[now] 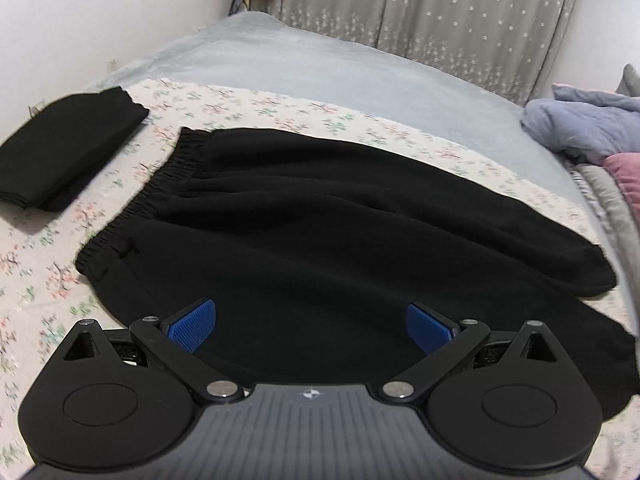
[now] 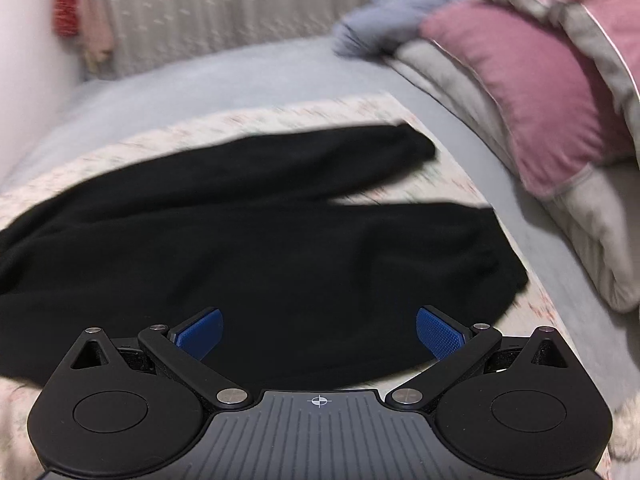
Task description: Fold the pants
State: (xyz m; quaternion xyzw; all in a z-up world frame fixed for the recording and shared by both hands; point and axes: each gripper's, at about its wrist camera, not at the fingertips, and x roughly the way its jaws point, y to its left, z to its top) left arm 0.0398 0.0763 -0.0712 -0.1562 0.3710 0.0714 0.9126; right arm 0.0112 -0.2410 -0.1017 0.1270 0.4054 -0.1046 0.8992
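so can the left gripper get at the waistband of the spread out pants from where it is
Probably yes: the left gripper is open above the black pants, and nothing lies between it and the waistband. The folded black garment lies apart.

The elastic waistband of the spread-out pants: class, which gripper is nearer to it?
Left. The left gripper hangs open over the pants beside the waistband; the right gripper is open over the legs, toward the cuffs.

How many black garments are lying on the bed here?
2. Black fleece pants lie spread flat on the floral sheet; a folded black garment sits beyond their elastic waistband, near the wall. Others may lie out of view.
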